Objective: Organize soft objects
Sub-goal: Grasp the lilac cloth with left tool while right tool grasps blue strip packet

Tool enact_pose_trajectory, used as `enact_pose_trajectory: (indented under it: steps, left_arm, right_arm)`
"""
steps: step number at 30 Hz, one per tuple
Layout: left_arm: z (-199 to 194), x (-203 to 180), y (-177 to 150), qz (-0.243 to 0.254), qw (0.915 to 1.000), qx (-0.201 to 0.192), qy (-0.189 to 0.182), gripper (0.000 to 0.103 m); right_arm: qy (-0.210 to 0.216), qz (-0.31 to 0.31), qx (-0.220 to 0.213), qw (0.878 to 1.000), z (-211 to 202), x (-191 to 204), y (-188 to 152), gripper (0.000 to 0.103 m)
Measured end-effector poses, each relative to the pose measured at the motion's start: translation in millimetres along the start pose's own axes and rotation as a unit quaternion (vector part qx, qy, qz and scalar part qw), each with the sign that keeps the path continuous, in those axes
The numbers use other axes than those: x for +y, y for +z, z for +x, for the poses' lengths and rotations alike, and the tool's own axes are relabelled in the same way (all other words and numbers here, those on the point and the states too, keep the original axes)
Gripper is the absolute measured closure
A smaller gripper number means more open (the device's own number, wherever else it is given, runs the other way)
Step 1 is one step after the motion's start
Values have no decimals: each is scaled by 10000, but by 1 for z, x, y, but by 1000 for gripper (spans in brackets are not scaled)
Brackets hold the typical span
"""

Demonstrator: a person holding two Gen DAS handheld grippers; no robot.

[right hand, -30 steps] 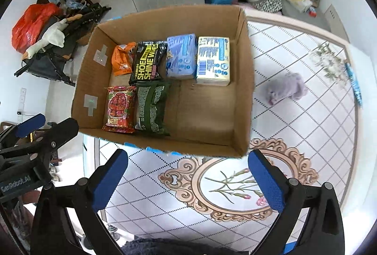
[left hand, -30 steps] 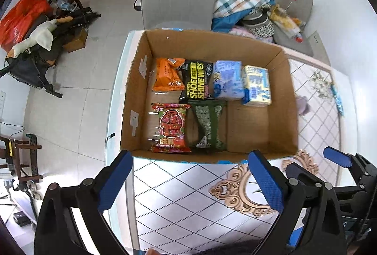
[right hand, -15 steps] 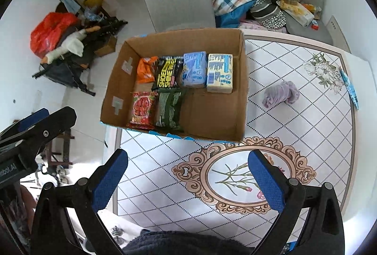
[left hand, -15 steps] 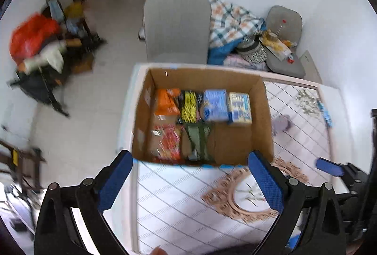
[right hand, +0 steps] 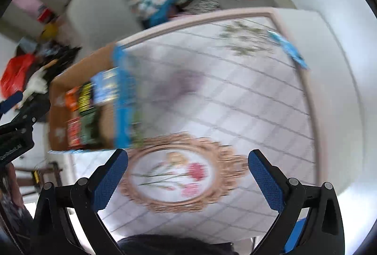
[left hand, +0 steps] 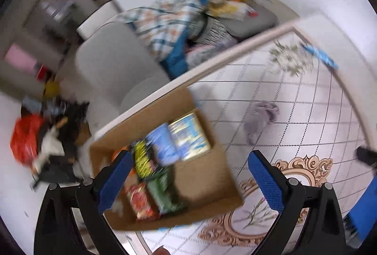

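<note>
Desk (left hand: 313, 99), patterned cloth with diamond grid and ornate oval medallion (right hand: 174, 175); lies under and ahead of both hand-held grippers.

Cardboard box (left hand: 200, 182), open-topped, on the desk; directly ahead of and partly between the fingers of the left hand-held gripper (left hand: 188, 182), ahead and to the left of the right hand-held gripper (right hand: 187, 180). Contents: soft packets in two rows, blurred, among them a pale yellow-and-blue pack (left hand: 190, 135), a light blue pack (left hand: 162, 146), a black-and-yellow pack (left hand: 143, 160), a dark green pack (left hand: 165, 193) and a red pack (left hand: 139, 200).

Purple soft cloth (left hand: 260, 116), crumpled, on the bare desk outside the box; ahead and right of the left hand-held gripper, well apart from it; a blurred smear (right hand: 186, 85) straight ahead of the right one.

Left hand-held gripper: fingers spread wide, holding nothing.

Right hand-held gripper: fingers spread wide, empty, above the medallion.
</note>
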State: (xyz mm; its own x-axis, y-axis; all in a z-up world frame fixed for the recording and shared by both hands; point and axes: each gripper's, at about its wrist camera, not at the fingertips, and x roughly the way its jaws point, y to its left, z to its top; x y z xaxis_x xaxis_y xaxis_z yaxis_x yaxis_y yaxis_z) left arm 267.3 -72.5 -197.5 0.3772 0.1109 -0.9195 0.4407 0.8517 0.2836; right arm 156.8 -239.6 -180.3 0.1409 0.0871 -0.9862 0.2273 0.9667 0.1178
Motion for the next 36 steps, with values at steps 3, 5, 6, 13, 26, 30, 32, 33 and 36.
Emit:
enact_pose_trajectory:
  steps: [3,5,6,13,26,30,32,33,36]
  left_arm:
    - [38,-40,29,516,9982,308,27,3]
    - [65,-63,40,790,9951,587,46,3]
    - [80,-75,46,908,9931,743,9,3]
    - [165,-129,61,1413,9748,1699,-309,3]
    - [216,-129,87,61,9656,2418,-953,67]
    - [219,-126,94,-871,9496,2535,-1624,67]
    - [223,-129,95,-1097,9434,2591,-1757,67]
    - [224,-131,95,-1128,9422,2613,-1770,66]
    - [230,-136,92,-1179,9394,2664,-1809,65]
  right_arm:
    - [-478,104,75,9988,15,-52,18,0]
    - [-625,160,181,9978,25,-77,28,0]
    - [-657,182,251,9974,33,-92,34,0]
    - [-908,158,612,9939,85,-150,74,0]
    - [-794,89,817,9934,147,-185,181,0]
    - [-823,138,902,9924,172,-199,217,0]
    - [-861,185,1025,9908,187,-206,232,0]
    - [-833,216,1086,9904,195,-210,238,1]
    - [-852,314,1250,9880,212,-219,248,25]
